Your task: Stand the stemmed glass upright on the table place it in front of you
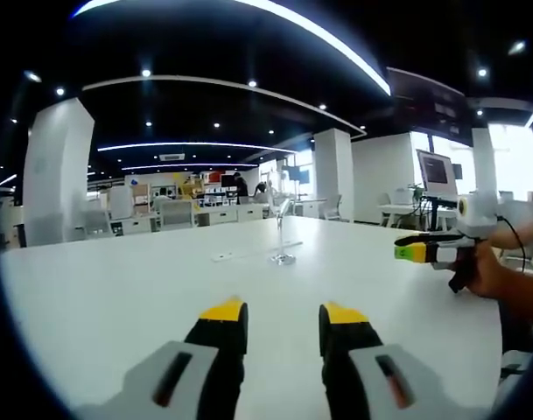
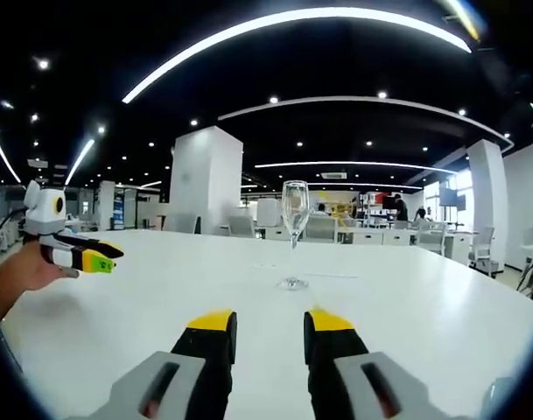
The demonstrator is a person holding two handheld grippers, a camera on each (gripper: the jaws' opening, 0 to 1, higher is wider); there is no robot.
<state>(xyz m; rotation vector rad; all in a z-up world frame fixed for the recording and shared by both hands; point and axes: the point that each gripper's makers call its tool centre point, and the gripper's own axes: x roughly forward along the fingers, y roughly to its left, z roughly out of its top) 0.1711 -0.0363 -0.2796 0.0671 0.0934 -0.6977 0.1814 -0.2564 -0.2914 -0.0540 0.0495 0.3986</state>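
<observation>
A clear stemmed glass (image 1: 282, 234) stands upright on the white table (image 1: 117, 297), well ahead of my left gripper (image 1: 284, 315), whose yellow-tipped jaws are open with nothing between them. In the right gripper view the glass (image 2: 294, 229) stands upright straight ahead of my right gripper (image 2: 270, 322), also open and holding nothing. The right gripper (image 1: 424, 251) enters the left gripper view from the right, held by a hand (image 1: 498, 273) above the table. The left gripper (image 2: 84, 254) shows at the left of the right gripper view, hand-held (image 2: 21, 276).
A thin pale strip (image 1: 224, 256) lies flat on the table beside the glass foot. Beyond the table's far edge are white pillars (image 1: 56, 171), desks, chairs and a monitor (image 1: 435, 171). Wide bare tabletop (image 2: 424, 324) lies between the grippers and the glass.
</observation>
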